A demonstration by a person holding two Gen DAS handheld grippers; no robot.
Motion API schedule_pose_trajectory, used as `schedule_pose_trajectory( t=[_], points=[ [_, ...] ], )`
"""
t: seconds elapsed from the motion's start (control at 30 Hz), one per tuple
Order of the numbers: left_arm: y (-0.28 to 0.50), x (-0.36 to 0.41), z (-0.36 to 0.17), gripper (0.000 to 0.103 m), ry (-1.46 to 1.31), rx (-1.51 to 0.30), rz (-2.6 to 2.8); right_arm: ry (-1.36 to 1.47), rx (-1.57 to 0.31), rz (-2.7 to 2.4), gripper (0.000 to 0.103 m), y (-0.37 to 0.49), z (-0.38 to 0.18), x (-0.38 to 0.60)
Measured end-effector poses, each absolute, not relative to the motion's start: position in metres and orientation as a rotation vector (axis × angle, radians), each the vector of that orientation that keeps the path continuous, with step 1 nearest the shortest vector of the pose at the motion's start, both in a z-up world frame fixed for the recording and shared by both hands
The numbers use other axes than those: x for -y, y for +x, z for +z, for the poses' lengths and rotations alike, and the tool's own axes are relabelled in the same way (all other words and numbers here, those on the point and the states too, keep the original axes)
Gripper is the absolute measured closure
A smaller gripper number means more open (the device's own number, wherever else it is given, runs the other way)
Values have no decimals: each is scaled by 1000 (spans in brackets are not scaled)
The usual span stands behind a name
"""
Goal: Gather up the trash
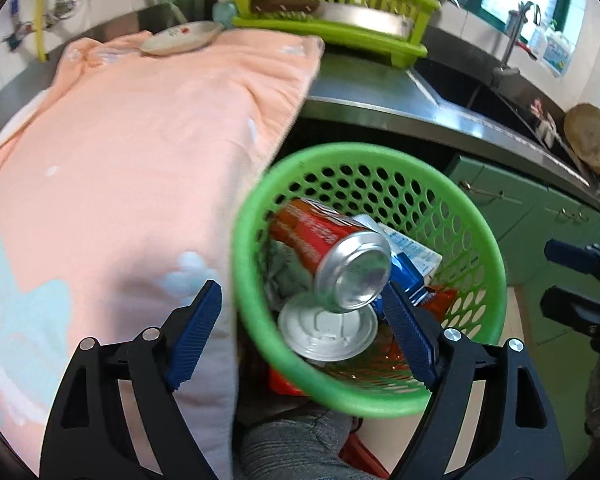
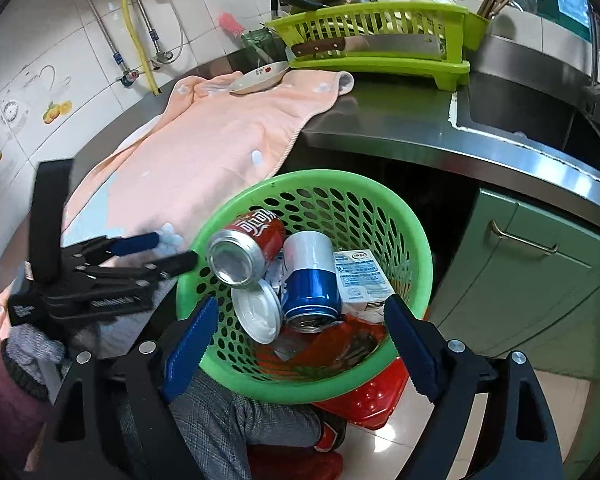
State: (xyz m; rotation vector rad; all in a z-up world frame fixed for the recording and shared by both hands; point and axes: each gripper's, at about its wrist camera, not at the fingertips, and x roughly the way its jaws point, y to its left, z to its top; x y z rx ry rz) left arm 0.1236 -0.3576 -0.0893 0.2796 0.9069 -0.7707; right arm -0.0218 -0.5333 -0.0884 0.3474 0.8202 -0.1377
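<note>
- Both jaws gape wide, nothing between them: left gripper (image 1: 300, 332) and right gripper (image 2: 300, 332) hover over the green perforated basket (image 2: 416, 240).
- Red can (image 2: 248, 252) lies tilted inside, long axis toward one o'clock, shiny base facing the left gripper, which looks nearer.
- Blue can (image 2: 312, 280), carton (image 2: 360, 276) and round tin lid (image 2: 258, 310) sit alongside it.

basket (image 2: 418, 256): perforated green plastic, matt | cans (image 2: 244, 250): shiny metal, printed sides | carton (image 2: 360, 276): printed paper | towel (image 2: 228, 140): soft peach cloth | table (image 2: 400, 124): brushed steel, smooth | fingers (image 2: 190, 334): ribbed blue pads
</note>
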Motion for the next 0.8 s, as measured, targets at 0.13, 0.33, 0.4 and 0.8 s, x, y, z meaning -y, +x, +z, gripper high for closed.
schedule_pose_trajectory(
  t=[0.13, 0.33, 0.4, 0.8],
  points=[
    [123, 332, -70, 19, 245, -863, -732, 319, -802, -153, 17, -19, -81, 516],
    [115, 291, -39, 10, 239, -771, -647, 306, -786, -141, 14, -11, -72, 492],
    [113, 274, -30, 6, 225, -749, -614, 299, -780, -144, 13, -9, -69, 484],
    [101, 196, -5, 5, 165, -680, -446, 282, -722, -151, 11, -6, -47, 450]
  ],
)
